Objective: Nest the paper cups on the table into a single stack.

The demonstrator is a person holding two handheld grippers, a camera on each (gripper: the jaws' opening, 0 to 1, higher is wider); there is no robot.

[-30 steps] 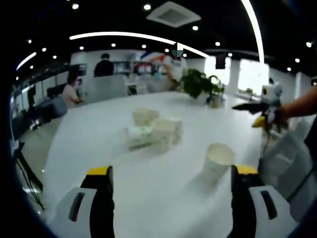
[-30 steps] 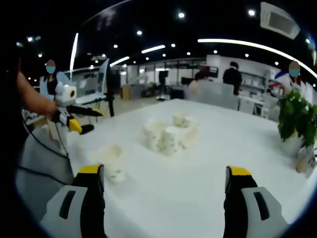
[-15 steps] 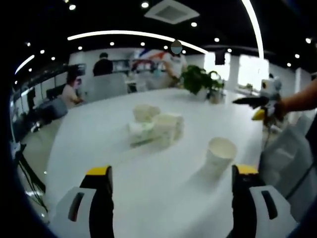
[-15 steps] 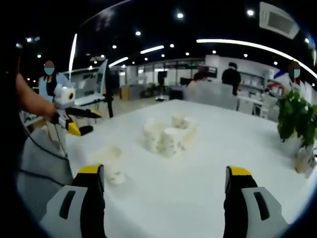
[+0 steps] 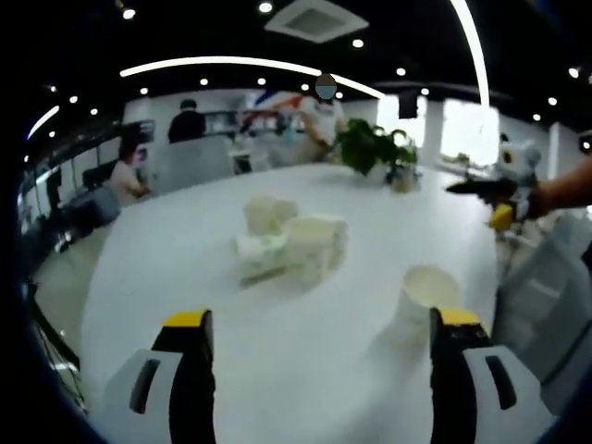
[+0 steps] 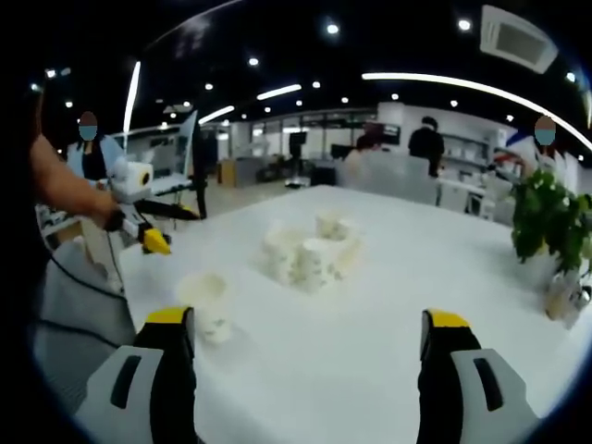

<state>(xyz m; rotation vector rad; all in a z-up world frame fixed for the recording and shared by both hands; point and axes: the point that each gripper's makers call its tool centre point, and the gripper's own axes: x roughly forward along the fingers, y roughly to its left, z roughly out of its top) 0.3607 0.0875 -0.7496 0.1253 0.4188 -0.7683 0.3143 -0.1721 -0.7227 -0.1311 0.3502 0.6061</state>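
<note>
A lone white paper cup (image 5: 427,291) stands upright on the white table (image 5: 185,268), just ahead of my left gripper's right jaw. Further in, several paper cups (image 5: 291,245) sit bunched together, some lying on their sides. My left gripper (image 5: 321,324) is open and holds nothing. In the right gripper view the same lone cup (image 6: 205,301) stands beyond the left jaw, and the bunch of cups (image 6: 305,254) sits mid-table. My right gripper (image 6: 307,319) is open and empty. Each gripper shows in the other's view, the right gripper (image 5: 495,190) and the left gripper (image 6: 153,217), held above the table's edge.
A potted plant (image 5: 375,148) stands at the far side of the table, also the plant (image 6: 546,217) at the right. A grey chair back (image 5: 546,287) is beside the table edge. People sit and stand in the office behind.
The left gripper view has crept forward and tilted, so the lone cup now sits lower and closer to its right jaw. The cups themselves have not moved.
</note>
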